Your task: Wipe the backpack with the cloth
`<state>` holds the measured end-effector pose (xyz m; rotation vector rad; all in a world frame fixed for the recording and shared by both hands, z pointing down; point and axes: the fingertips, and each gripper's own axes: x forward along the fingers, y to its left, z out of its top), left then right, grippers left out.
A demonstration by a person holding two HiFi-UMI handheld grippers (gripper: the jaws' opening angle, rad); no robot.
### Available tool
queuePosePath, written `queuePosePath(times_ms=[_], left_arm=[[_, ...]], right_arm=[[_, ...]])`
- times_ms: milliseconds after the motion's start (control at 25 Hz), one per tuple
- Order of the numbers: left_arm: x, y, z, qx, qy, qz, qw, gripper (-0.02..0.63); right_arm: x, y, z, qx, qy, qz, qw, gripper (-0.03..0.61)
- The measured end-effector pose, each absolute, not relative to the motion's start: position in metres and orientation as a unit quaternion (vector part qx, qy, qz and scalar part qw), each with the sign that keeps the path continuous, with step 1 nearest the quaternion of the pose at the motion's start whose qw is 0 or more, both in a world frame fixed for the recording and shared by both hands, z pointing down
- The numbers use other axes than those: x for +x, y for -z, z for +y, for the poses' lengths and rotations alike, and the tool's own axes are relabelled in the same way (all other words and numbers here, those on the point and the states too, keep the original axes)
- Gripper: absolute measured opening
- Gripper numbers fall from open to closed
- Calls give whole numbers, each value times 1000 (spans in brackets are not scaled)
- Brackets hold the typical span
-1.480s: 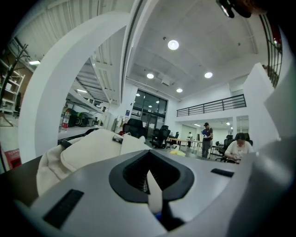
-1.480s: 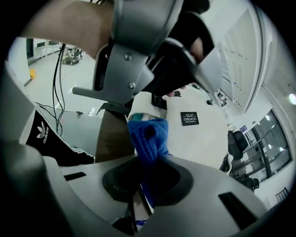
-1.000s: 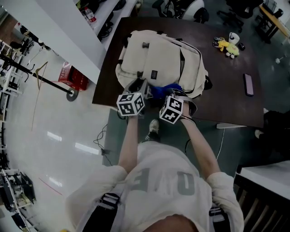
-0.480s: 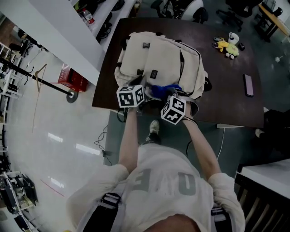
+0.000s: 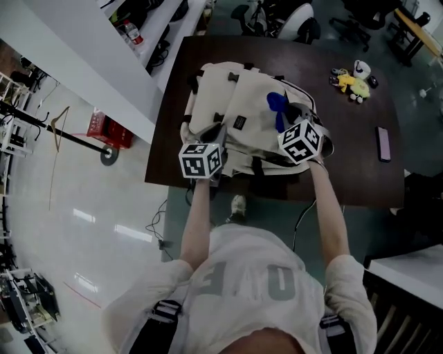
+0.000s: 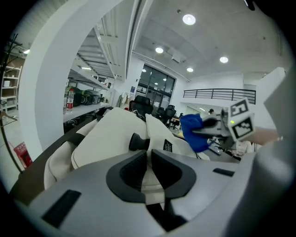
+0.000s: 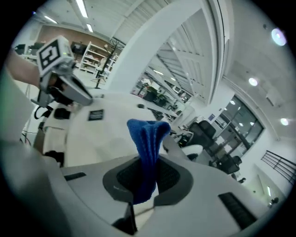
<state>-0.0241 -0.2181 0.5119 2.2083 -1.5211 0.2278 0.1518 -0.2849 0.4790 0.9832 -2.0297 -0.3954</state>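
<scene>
Blue cloth (image 5: 277,109) stands bunched between the jaws of the right tongs (image 5: 289,119), which are closed firmly on it. In the right gripper view it rises above the pads as a folded tuft over pale fabric. The cream backpack (image 5: 242,117) lies flat in the upper middle of the head view. The cloth sits over the pack's right side, near the zip, but I cannot tell whether it is actually touching. The left tongs (image 5: 213,135) are at the pack's lower left edge. Their jaws are drawn narrow with a fold of cream material caught between them, so they seem to be steadying the bag.

Wiping looks to be under way rather than finished. No dirt or damp track shows which parts are done, so most of the front panel, the left half included, probably remains.

The dark brown tabletop (image 5: 346,159) also carries a phone (image 5: 383,143) at the right and small yellow toys (image 5: 351,79) at the upper right. Office chairs (image 5: 304,21) stand along the top edge. A glossy pale floor (image 5: 83,228) fills the left, with a red crate (image 5: 104,124) on it.
</scene>
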Motion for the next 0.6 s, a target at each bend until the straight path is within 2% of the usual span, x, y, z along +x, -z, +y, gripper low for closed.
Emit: queuePosePath(times_ms=[120, 240, 360, 600], left_arm=[[-24, -513, -216, 806, -80, -545, 217, 40], [-19, -511, -214, 816, -87, -541, 181, 41], [-16, -511, -213, 826, -82, -535, 154, 41], [-20, -513, -217, 829, -80, -530, 159, 41]], right_arm=[[190, -473, -346, 420, 160, -772, 450, 41], [206, -488, -384, 407, 171, -742, 504, 41], [200, -513, -402, 380, 166, -737, 534, 41], [176, -559, -391, 324, 161, -741, 566, 41]])
